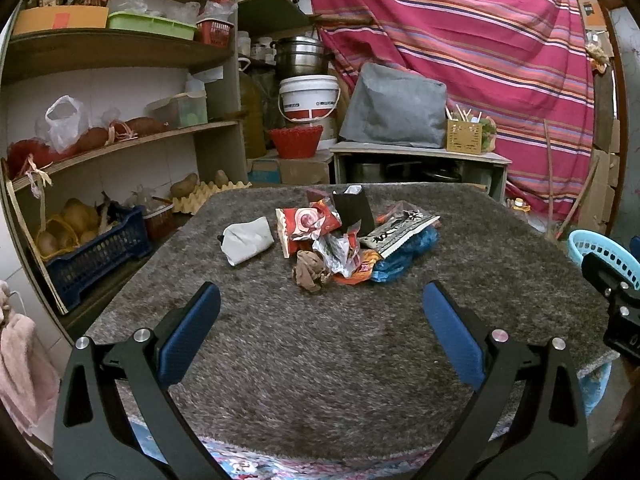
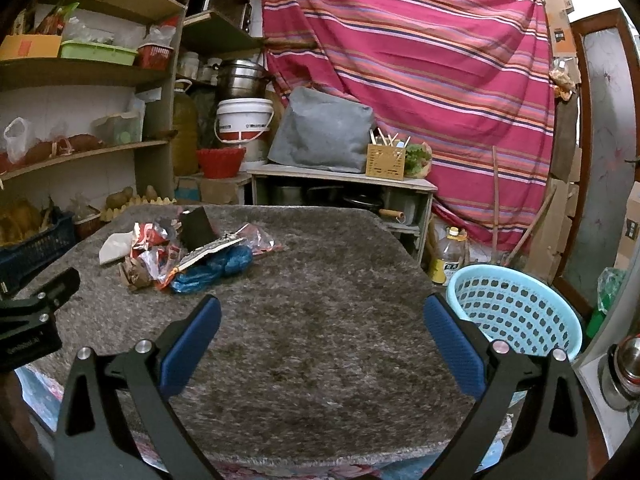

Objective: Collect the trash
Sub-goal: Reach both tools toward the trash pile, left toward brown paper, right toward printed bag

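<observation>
A pile of trash (image 1: 336,240) lies on the grey shaggy table (image 1: 320,352): red snack wrappers, a black carton, a brown paper ball (image 1: 310,271), a blue plastic bag (image 1: 404,252) and a white crumpled paper (image 1: 248,240) to its left. The pile also shows in the right wrist view (image 2: 188,248). A light blue basket (image 2: 516,312) stands off the table's right edge. My left gripper (image 1: 320,304) is open and empty, short of the pile. My right gripper (image 2: 322,316) is open and empty over the table, the pile far to its front left.
Wooden shelves (image 1: 120,136) with boxes, bags and potatoes stand left of the table. A low cabinet (image 1: 420,160) with a grey cushion, a white bucket (image 1: 310,98) and a red bowl stands behind. A striped red cloth (image 1: 480,60) hangs at the back. An oil bottle (image 2: 446,256) stands near the basket.
</observation>
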A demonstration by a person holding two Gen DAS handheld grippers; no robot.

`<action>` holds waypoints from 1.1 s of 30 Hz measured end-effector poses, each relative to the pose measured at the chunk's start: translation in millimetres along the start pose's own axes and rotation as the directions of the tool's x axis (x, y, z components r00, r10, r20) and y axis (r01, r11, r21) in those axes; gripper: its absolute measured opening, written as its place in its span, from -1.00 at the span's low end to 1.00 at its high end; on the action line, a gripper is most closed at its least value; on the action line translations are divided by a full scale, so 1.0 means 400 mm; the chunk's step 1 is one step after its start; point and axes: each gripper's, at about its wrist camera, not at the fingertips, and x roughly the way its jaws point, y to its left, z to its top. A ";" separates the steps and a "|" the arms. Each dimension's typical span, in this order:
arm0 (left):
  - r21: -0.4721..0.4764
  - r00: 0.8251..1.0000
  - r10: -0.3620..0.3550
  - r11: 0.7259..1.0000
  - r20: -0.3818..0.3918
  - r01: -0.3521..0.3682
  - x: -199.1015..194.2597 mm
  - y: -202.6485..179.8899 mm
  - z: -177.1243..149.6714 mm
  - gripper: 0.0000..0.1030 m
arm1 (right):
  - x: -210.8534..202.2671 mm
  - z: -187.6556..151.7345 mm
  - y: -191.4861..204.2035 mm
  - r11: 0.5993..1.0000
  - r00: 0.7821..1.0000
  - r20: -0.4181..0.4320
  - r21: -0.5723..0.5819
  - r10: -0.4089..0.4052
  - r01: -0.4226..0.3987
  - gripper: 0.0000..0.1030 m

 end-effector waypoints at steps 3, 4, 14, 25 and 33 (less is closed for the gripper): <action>0.004 1.000 0.009 1.000 -0.001 -0.009 0.012 0.001 0.004 0.90 | 0.011 0.005 -0.002 1.000 1.000 -0.004 0.001 -0.005 0.005 0.92; 0.006 1.000 0.015 1.000 -0.003 -0.015 0.019 0.003 0.008 0.90 | 0.015 0.006 -0.002 1.000 1.000 -0.007 0.000 -0.007 0.007 0.92; -0.014 0.997 -0.011 1.000 -0.073 0.010 0.153 0.039 0.057 0.90 | 0.118 0.090 -0.014 1.000 1.000 -0.027 0.008 -0.017 0.017 0.92; -0.025 0.979 -0.070 0.997 -0.194 0.066 0.345 0.061 0.090 0.90 | 0.313 0.242 0.018 1.000 0.997 -0.075 -0.015 0.008 -0.010 0.93; -0.016 0.957 -0.071 0.997 -0.283 0.069 0.435 0.053 0.052 0.90 | 0.432 0.196 0.034 0.999 0.987 -0.162 -0.032 -0.020 0.015 0.93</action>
